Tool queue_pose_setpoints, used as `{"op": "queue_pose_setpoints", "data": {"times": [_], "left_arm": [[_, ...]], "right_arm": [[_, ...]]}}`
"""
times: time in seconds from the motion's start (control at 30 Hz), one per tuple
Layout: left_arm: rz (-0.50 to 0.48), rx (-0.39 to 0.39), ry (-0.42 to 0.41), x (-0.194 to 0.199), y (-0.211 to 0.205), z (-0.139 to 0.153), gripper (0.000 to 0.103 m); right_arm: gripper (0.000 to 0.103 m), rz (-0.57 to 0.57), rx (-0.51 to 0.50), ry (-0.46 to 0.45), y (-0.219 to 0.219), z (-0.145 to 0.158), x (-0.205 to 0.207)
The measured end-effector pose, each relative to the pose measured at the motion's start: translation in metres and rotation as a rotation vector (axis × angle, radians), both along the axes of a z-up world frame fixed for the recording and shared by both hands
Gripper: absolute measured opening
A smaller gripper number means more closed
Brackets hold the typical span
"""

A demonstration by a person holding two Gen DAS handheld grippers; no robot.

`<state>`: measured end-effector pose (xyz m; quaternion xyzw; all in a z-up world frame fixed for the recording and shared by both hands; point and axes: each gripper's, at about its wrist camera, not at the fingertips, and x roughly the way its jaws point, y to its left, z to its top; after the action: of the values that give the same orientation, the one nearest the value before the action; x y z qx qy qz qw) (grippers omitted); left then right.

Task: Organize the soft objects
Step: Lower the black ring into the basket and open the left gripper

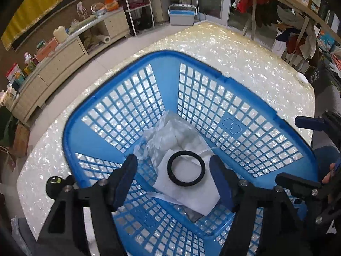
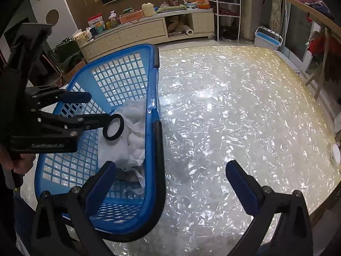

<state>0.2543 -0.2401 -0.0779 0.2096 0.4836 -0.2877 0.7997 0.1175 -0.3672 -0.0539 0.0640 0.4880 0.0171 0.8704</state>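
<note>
A blue lattice basket (image 1: 149, 54) (image 2: 153, 64) stands on the shimmering table. Inside it lie a crumpled clear bag of white soft stuff (image 1: 177, 136) (image 2: 136, 132) and a folded white cloth (image 1: 191, 194). A black ring (image 1: 186, 168) (image 2: 113, 129) rests on the cloth. My left gripper (image 1: 173, 180) (image 2: 96, 107) hangs open over the basket, the ring lying free between and just beyond its fingertips. My right gripper (image 2: 171, 184) (image 1: 302, 153) is open and holds nothing. Its left finger is over the basket and its right finger over the table, so it straddles the basket's near rim.
The pearly table (image 2: 234, 106) stretches to the right of the basket. A small white round disc (image 1: 301, 77) (image 2: 335, 154) sits near its edge. A black toy with a green eye (image 1: 54, 183) lies left of the basket. A low cabinet (image 2: 149, 32) and a bucket (image 2: 267, 38) stand beyond.
</note>
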Motion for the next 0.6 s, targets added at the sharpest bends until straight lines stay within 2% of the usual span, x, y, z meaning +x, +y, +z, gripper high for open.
{"op": "queue_pose_setpoints", "data": {"times": [0.23, 0.33, 0.4, 0.47, 0.6], "left_arm": [[0.026, -0.016, -0.07, -0.022, 0.011, 0.03, 0.078], [0.042, -0.044, -0.073, -0.035, 0.024, 0.044, 0.078], [0.064, -0.053, -0.092, -0.045, 0.034, 0.053, 0.084], [0.09, -0.059, -0.115, -0.055, 0.045, 0.063, 0.084], [0.135, -0.109, -0.128, -0.07, 0.071, 0.079, 0.09]], "right_arm": [[0.103, 0.009, 0.0, -0.02, 0.008, 0.009, -0.008], [0.103, 0.016, -0.004, -0.035, 0.015, 0.017, -0.013], [0.103, 0.023, -0.006, -0.043, 0.02, 0.022, -0.016], [0.103, 0.029, -0.008, -0.051, 0.025, 0.027, -0.02], [0.103, 0.05, -0.007, -0.067, 0.039, 0.035, -0.028]]}}
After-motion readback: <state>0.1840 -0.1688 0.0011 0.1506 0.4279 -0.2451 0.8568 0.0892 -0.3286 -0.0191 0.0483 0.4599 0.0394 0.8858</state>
